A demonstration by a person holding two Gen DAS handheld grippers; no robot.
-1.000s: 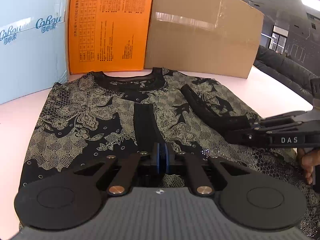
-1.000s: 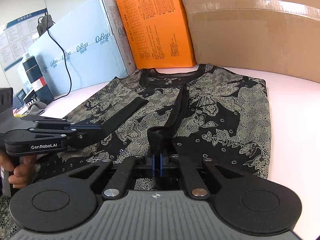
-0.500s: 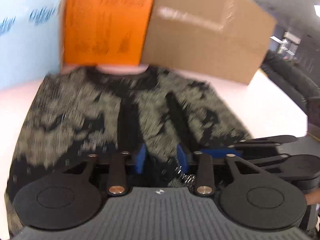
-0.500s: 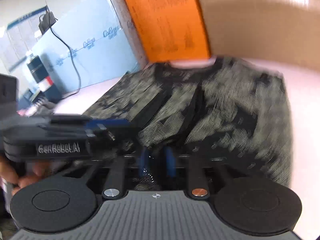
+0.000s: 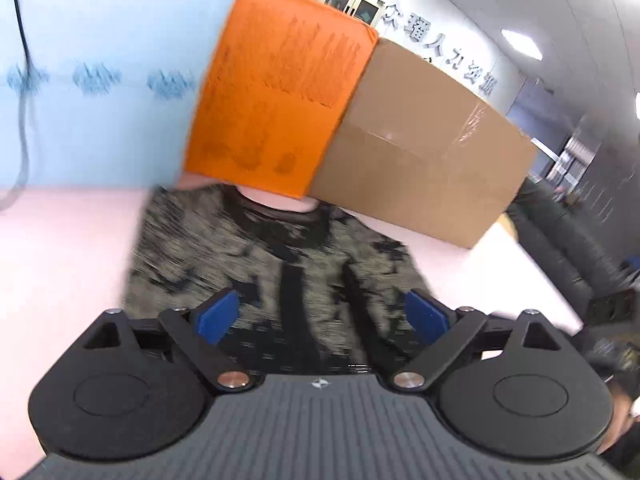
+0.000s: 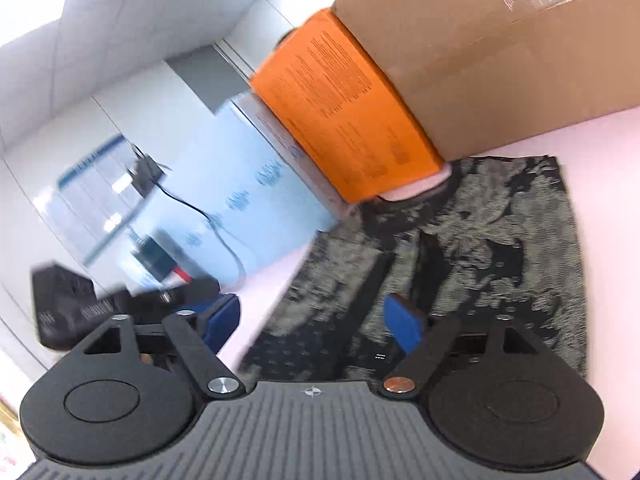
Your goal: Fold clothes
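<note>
On the pink table (image 5: 60, 248), one patterned garment (image 5: 288, 264) — two tools, left tool (image 5: 322, 316), right tool (image 6: 312, 322), both spread.

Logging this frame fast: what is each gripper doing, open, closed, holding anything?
Left gripper: open, holding nothing, above the patterned black top.
Right gripper: open, holding nothing, over the top's left edge.

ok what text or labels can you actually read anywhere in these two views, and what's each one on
Nothing can be quoted with confidence; motion blur smears almost all print.
Wall sign: large Chinese characters, too smeared to quote.
Orange box: columns of small black print, too small and blurred.
Light blue box: repeated blue logo marks, blurred.
Other gripper: pale lettering on its side, unreadable.
Cardboard box and patterned shirt: no text.
</note>
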